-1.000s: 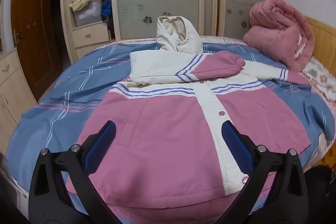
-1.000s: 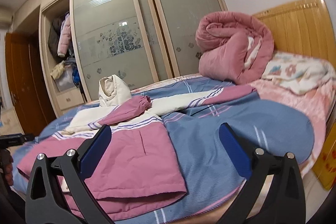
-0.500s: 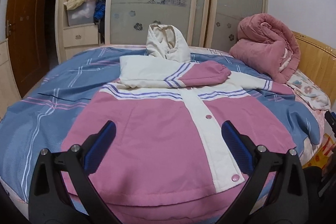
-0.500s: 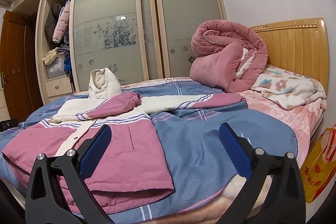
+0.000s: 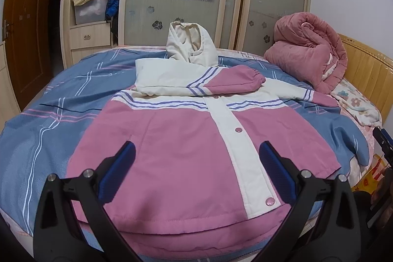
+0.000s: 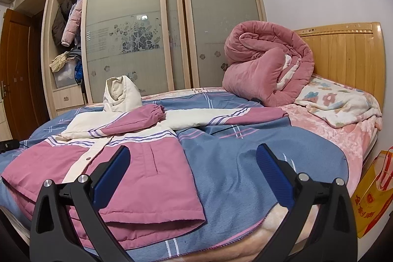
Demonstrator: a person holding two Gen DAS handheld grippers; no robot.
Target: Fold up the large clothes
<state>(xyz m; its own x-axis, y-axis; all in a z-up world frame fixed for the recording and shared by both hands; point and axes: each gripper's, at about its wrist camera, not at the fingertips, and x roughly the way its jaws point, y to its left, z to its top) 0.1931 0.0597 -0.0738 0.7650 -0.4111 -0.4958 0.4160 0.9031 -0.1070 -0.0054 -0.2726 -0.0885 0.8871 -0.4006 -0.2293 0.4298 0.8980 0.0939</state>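
1. The pink and white jacket lies face up on the blue blanket covering the bed, hood pointing at the wardrobe.
2. 1 sleeve is folded across the chest; the other sleeve stretches toward the rolled pink quilt.
3. The left gripper hangs released above the jacket's hem, holding nothing.
4. The right gripper is also spread wide and empty, over the jacket's edge and the blanket.

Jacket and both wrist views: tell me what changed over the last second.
Both cameras drew back and leveled out; nothing was gripped or released. The left hand-held gripper and right hand-held gripper remain open and empty. The jacket lies as before on the bed, one sleeve folded across the chest, the other sleeve stretched out.
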